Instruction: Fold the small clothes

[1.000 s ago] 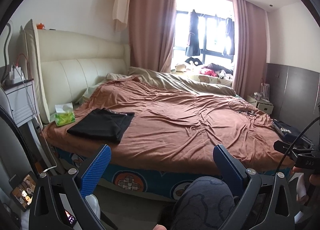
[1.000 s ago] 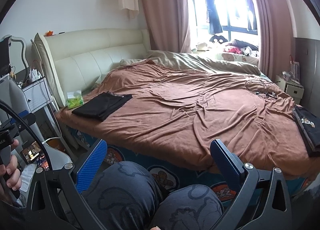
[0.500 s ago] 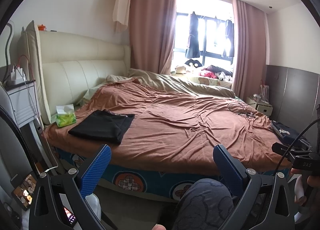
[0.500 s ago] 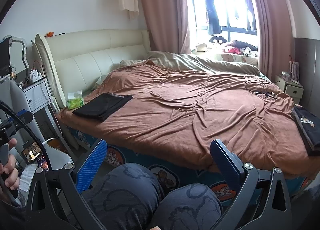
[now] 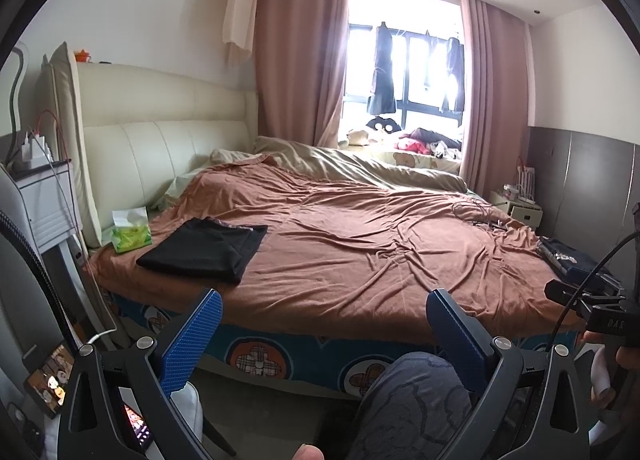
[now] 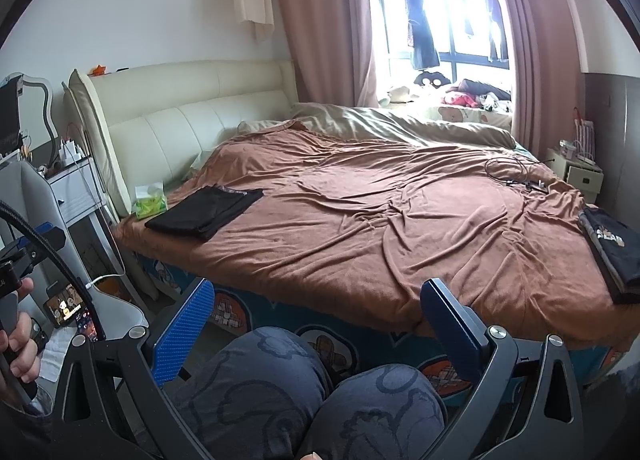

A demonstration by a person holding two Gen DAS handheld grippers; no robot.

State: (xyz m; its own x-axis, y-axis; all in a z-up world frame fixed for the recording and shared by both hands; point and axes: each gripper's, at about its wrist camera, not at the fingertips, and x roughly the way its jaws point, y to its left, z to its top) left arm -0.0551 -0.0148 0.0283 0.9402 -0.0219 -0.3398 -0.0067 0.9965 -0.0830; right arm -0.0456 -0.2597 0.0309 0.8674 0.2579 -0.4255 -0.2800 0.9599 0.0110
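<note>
A folded black garment [image 5: 206, 250] [image 6: 206, 212] lies on the left near corner of the brown bedspread [image 5: 360, 236] [image 6: 380, 212], beside the headboard. Another dark folded garment with a printed logo [image 6: 610, 250] [image 5: 568, 264] rests at the bed's right edge. My left gripper [image 5: 324, 314] and my right gripper [image 6: 318, 306] both hang open and empty, held back from the bed above the person's knees [image 6: 304, 400]. Neither touches any cloth.
A green tissue pack [image 5: 130, 234] sits next to the black garment. Cables [image 6: 516, 176] lie on the far right of the bed. A white nightstand [image 5: 44, 204] stands left, a small cabinet [image 6: 580, 176] right. A lit phone [image 6: 68, 306] rests on the floor at left.
Both views have drifted slightly, the left one tilting up a little; the garments have stayed where they were and both grippers remain open.
</note>
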